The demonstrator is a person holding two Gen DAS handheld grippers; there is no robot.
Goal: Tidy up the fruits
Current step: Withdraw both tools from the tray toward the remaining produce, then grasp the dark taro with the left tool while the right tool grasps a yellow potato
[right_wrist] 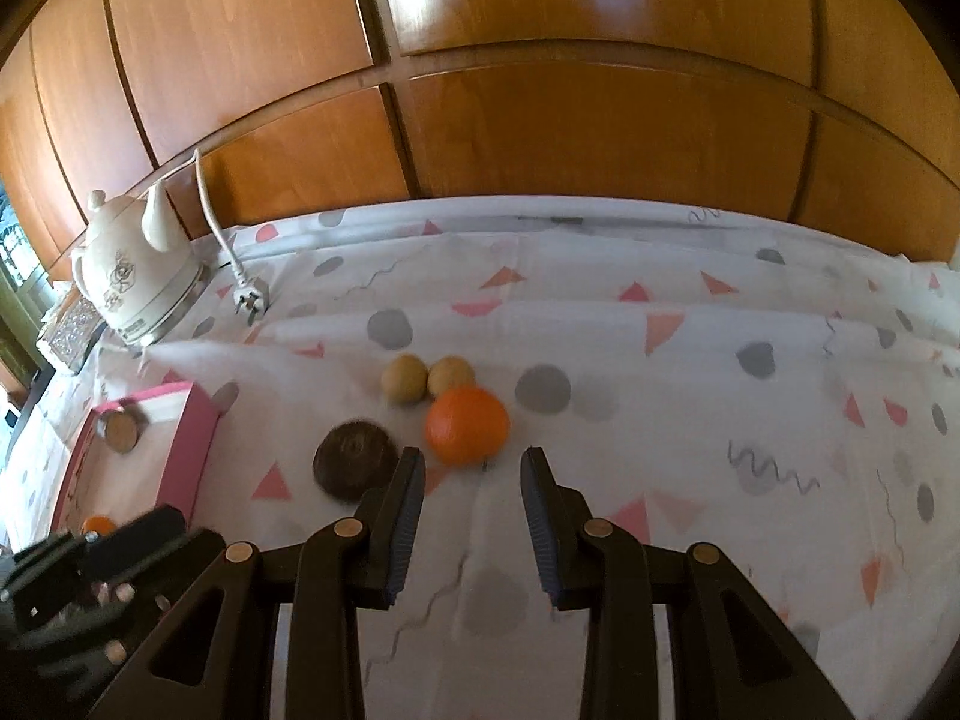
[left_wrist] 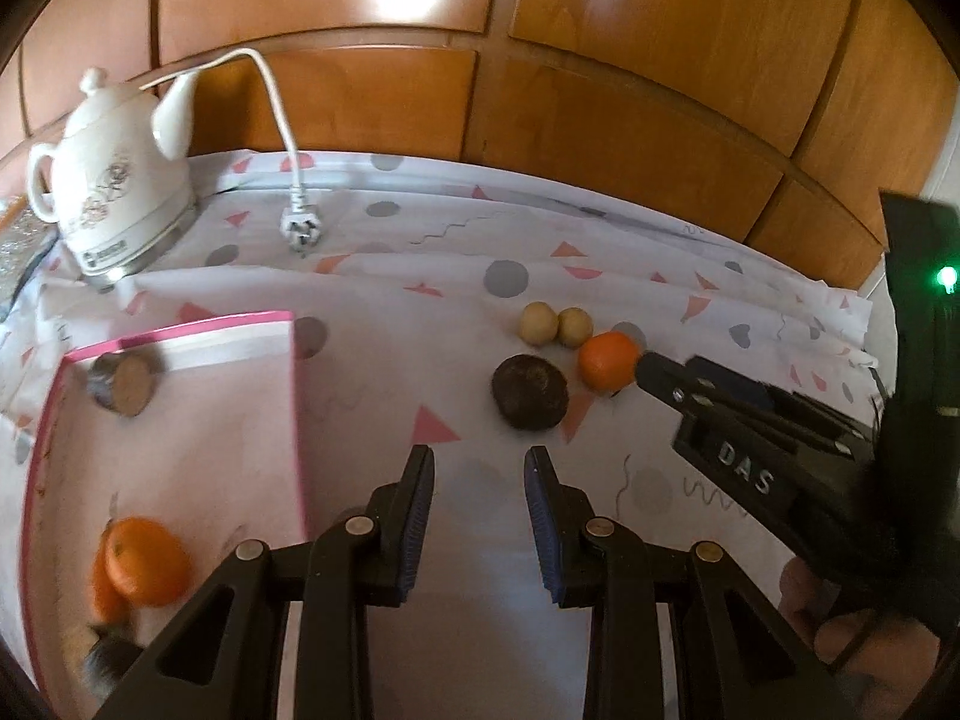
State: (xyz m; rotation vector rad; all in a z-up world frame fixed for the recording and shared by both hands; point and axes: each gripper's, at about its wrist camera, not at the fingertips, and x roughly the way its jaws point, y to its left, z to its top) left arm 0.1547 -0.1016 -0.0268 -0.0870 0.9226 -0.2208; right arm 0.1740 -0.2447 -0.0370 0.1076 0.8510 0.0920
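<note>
At far left we see a white ceramic kettle [left_wrist: 114, 192] with its plug [left_wrist: 298, 229] lying loose on the patterned tablecloth [left_wrist: 660, 276]. To the left of the left gripper [left_wrist: 479, 471] lies a pink-rimmed tray [left_wrist: 180, 324]; it holds an orange [left_wrist: 144, 561] close to the gripper's left finger and a brown cut-faced fruit [left_wrist: 125, 385] at its far end. The left gripper's jaws stand apart with only cloth between them; it grasps nothing. Ahead of it and slightly right rests a dark round fruit [left_wrist: 530, 391]; beyond that, two small tan fruits [left_wrist: 555, 325] sit side by side, touching. Just right of these, a second orange [right_wrist: 467, 425] lies directly ahead of the right gripper [right_wrist: 473, 471], beyond its fingertips and not between them. The right gripper's jaws likewise stand apart and empty.
</note>
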